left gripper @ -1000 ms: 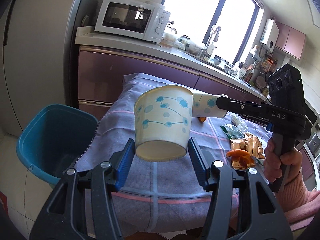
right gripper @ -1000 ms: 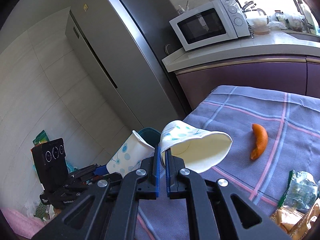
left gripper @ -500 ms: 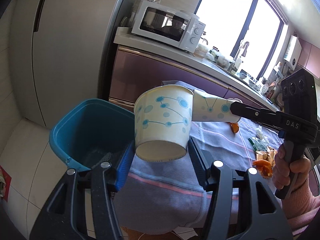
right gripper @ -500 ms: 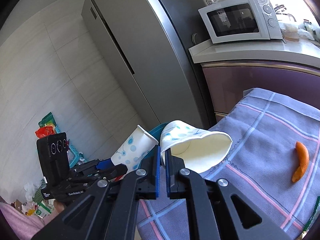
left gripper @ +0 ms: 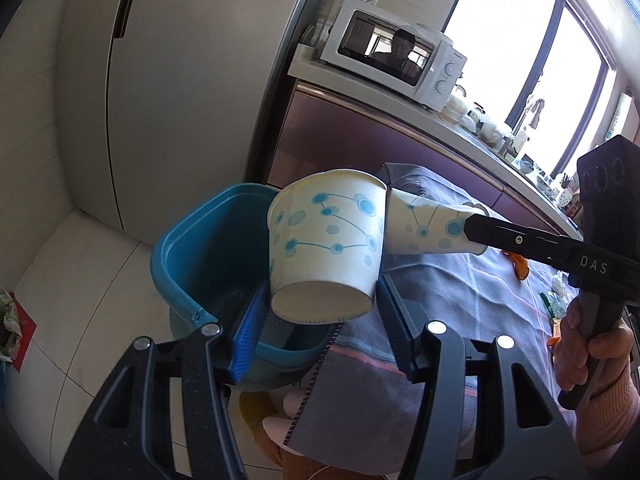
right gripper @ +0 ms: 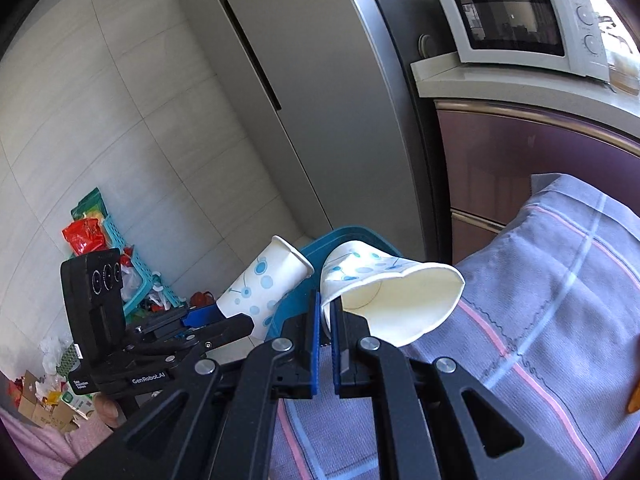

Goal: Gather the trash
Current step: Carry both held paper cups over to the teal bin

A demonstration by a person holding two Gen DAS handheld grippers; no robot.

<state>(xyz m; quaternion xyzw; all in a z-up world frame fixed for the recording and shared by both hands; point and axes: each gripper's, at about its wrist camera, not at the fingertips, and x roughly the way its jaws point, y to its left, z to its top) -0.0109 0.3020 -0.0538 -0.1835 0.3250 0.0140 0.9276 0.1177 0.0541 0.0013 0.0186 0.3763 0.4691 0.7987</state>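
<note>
My left gripper [left gripper: 320, 304] is shut on a white paper cup with blue dots [left gripper: 324, 240], its base toward the camera, hanging over the near rim of a blue bin [left gripper: 200, 248]. In the right wrist view that cup [right gripper: 264, 284] and the left gripper [right gripper: 224, 320] sit low left. My right gripper [right gripper: 326, 312] is shut on the squashed rim of a second paper cup [right gripper: 392, 300], which lies on its side at the table's edge above the bin [right gripper: 344, 236]. From the left, this second cup [left gripper: 428, 224] juts out beside the first, pinched by the right gripper [left gripper: 476, 228].
A table under a purple checked cloth [right gripper: 560, 300] fills the right, with orange peel [left gripper: 518, 266] and wrappers [left gripper: 556, 300] on it. Behind stand a grey fridge [right gripper: 300, 80], a counter with a microwave [left gripper: 392, 60], and floor clutter [right gripper: 100, 240] at the left.
Both grippers have carried their cups leftward, off the table toward the blue bin. The bin has grown larger and now lies right under the left cup. Neither grip has changed.
</note>
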